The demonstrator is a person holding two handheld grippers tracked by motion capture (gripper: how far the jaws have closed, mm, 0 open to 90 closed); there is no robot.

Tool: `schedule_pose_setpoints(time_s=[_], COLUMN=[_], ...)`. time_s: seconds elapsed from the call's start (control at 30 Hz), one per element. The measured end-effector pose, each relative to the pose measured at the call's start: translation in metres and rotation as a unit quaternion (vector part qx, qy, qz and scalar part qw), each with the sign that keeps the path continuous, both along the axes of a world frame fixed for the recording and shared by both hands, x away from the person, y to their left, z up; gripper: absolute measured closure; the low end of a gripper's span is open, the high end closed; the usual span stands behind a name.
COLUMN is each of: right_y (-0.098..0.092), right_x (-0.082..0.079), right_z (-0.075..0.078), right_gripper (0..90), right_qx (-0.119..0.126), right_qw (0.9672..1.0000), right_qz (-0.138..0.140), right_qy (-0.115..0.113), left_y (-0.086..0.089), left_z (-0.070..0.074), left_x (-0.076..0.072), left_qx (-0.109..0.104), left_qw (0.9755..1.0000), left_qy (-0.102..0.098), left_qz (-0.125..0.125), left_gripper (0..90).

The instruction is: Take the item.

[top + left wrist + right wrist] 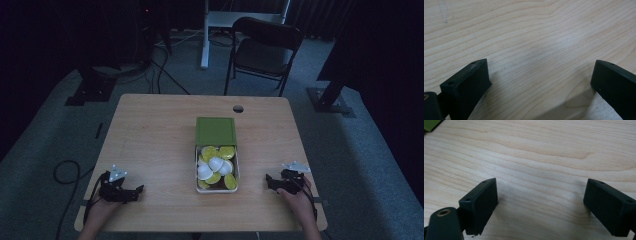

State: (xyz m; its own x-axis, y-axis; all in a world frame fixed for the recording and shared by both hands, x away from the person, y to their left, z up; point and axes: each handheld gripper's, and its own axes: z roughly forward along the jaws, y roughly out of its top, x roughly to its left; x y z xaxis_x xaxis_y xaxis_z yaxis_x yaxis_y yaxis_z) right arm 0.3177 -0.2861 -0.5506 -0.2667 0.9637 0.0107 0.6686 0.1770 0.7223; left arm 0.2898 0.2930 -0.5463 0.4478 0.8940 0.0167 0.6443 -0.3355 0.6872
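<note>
A white box [196, 167] stands at the middle of the wooden table [150, 130], holding several yellow-green and white capsules [216, 165]. Its green lid [215, 131] lies just behind it. My left gripper [136, 191] rests on the table near the front left corner, held by a hand. In the left gripper view the left gripper [540, 75] is open over bare wood. My right gripper [270, 181] rests near the front right, right of the box. In the right gripper view the right gripper [540, 195] is open with nothing between its jaws.
A round cable hole [238, 108] sits near the table's far edge. A dark folding chair [264, 50] and a white desk leg [204, 35] stand beyond the table. Cables [65, 172] lie on the grey floor at the left.
</note>
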Motion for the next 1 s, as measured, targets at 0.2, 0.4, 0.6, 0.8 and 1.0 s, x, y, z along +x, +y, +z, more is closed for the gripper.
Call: schedule_pose_setpoints(time_s=[0.2, 0.4, 0.6, 0.8, 1.0], right_y=[0.007, 0.013, 0.019, 0.031, 0.043], right_x=[-0.003, -0.007, -0.01, -0.011, -0.013], right_z=[0.001, 0.003, 0.011, 0.034, 0.058], right_gripper=[11.7, 11.7, 11.8, 11.8, 11.8], right_qx=[-0.002, 0.007, 0.01, 0.028, 0.032], right_qw=[0.9999, 0.9998, 0.9999, 0.9995, 0.9988], right_qz=[-0.016, -0.014, -0.007, -0.003, 0.008], right_qy=[0.003, 0.012, 0.004, -0.013, -0.035], left_y=[-0.002, -0.001, -0.004, -0.003, -0.003], left_z=[0.0, 0.0, 0.0, 0.0, 0.0], left_x=[-0.001, -0.001, -0.001, 0.0, 0.0], left_qx=[0.0, 0.0, 0.001, 0.001, 0.0], left_qw=[1.0, 0.9999, 0.9999, 1.0, 1.0], left_qy=[0.001, 0.003, 0.003, 0.002, 0.002], left_qz=[0.006, -0.017, -0.013, -0.004, -0.004], left_gripper=[1.9, 1.0, 0.0, 0.0, 0.0])
